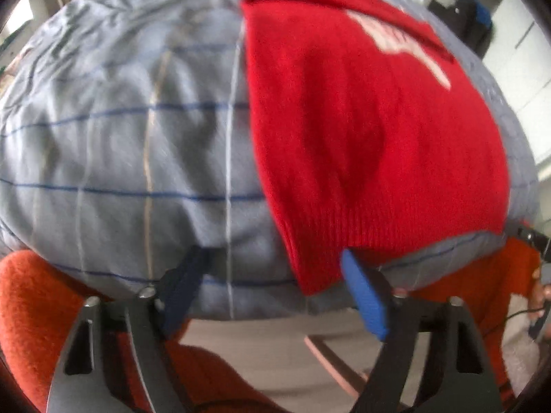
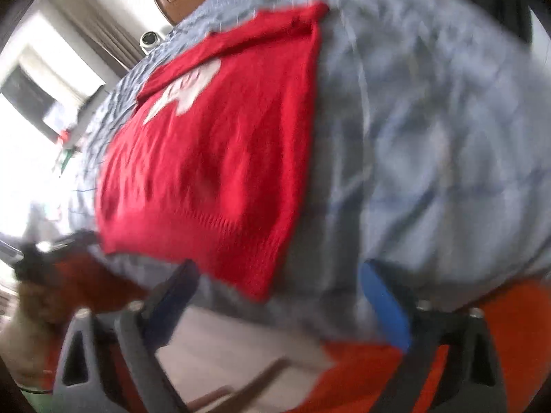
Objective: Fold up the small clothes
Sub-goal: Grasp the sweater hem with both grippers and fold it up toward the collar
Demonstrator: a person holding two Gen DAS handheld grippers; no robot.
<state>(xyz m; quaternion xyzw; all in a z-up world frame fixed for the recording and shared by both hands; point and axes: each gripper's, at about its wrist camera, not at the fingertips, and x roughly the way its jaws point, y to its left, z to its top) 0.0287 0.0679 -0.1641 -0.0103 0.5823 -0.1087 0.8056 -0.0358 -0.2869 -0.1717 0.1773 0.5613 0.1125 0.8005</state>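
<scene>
The red sweater (image 1: 372,130) lies flat on the bed (image 1: 120,137), long axis pointing away, its hem just ahead of both empty, open claws, left (image 1: 275,275) nearer than right (image 2: 279,285).

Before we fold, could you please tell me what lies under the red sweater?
The red sweater lies flat on a grey-blue checked bedcover, which shows around it. Anything beneath the knit itself is covered.
</scene>
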